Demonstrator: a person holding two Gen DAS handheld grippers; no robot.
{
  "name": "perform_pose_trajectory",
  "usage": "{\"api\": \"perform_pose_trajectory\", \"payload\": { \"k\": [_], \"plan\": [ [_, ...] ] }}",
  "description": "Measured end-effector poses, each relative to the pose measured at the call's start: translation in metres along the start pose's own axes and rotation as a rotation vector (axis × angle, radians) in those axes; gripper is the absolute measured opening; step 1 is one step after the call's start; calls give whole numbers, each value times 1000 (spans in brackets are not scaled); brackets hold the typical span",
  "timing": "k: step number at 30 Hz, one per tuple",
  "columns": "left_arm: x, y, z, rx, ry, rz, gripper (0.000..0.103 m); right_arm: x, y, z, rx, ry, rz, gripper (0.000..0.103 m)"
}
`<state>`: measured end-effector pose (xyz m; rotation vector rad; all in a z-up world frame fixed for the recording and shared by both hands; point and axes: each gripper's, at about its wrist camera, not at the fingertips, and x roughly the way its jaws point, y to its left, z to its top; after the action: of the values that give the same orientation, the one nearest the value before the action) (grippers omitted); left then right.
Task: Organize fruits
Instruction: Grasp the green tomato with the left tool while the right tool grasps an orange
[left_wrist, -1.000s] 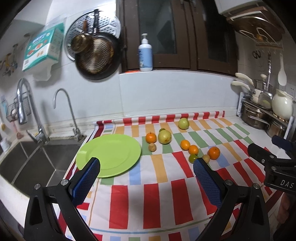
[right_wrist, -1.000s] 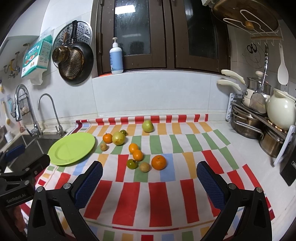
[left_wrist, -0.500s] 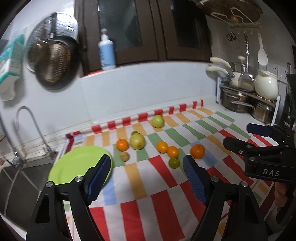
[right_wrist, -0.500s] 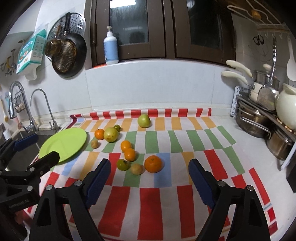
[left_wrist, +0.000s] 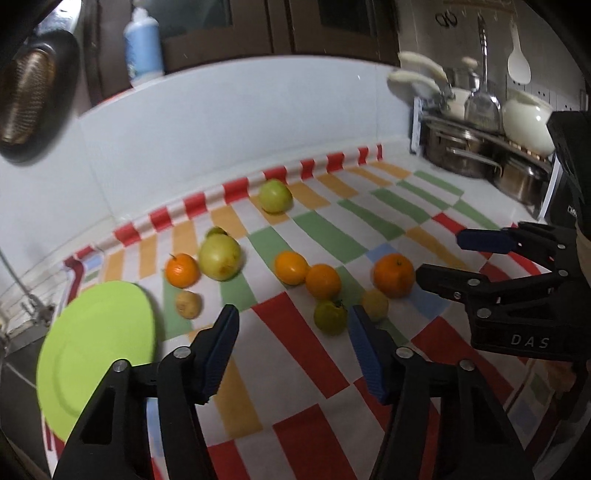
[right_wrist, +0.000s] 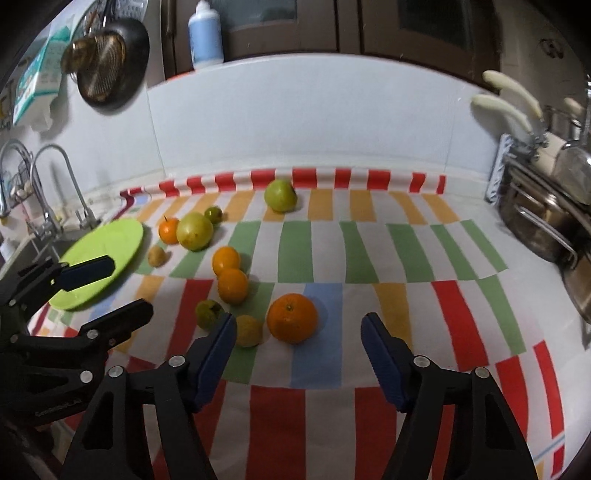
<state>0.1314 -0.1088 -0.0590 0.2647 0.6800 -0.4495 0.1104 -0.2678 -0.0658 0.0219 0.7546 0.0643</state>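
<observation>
Several fruits lie loose on a striped cloth (right_wrist: 369, 254): a big orange (right_wrist: 292, 318) (left_wrist: 393, 274), two smaller oranges (right_wrist: 232, 285), a small green fruit (right_wrist: 208, 313) (left_wrist: 330, 316), a yellowish one (right_wrist: 248, 331), a large pale green fruit (right_wrist: 194, 231) (left_wrist: 220, 257) and a green apple (right_wrist: 280, 195) at the back. An empty green plate (right_wrist: 103, 254) (left_wrist: 92, 350) sits at the left. My right gripper (right_wrist: 297, 334) is open, just short of the big orange. My left gripper (left_wrist: 291, 325) is open, near the small green fruit.
A sink with taps (right_wrist: 51, 192) lies left of the plate. Steel pots (right_wrist: 543, 221) and a white jug (left_wrist: 526, 122) stand at the right. A pan (right_wrist: 107, 70) hangs on the wall, and a soap bottle (right_wrist: 205, 33) stands on the ledge.
Both grippers have moved forward and down toward the fruits, which now look larger. The left gripper has swung right, away from the plate. Both have stayed open.
</observation>
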Motion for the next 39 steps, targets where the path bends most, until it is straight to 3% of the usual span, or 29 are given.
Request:
{"api": "perform_pose_trajectory", "payload": {
  "k": [10, 16, 22, 26, 39],
  "plan": [
    [47, -11, -1, 58, 90, -60, 45, 40, -7, -2, -43, 94, 36, 56],
    [57, -11, 2, 60, 99, -92, 42, 50, -9, 2, -35, 108, 67, 54],
    [69, -9, 2, 40, 134, -113, 30, 59, -9, 6, -34, 117, 96, 49],
    [69, -5, 2, 19, 136, -122, 30, 62, -8, 7, -34, 121, 111, 44],
    [31, 7, 7, -50, 77, -100, 30, 37, -1, 12, -22, 56, 108, 43]
  ]
}}
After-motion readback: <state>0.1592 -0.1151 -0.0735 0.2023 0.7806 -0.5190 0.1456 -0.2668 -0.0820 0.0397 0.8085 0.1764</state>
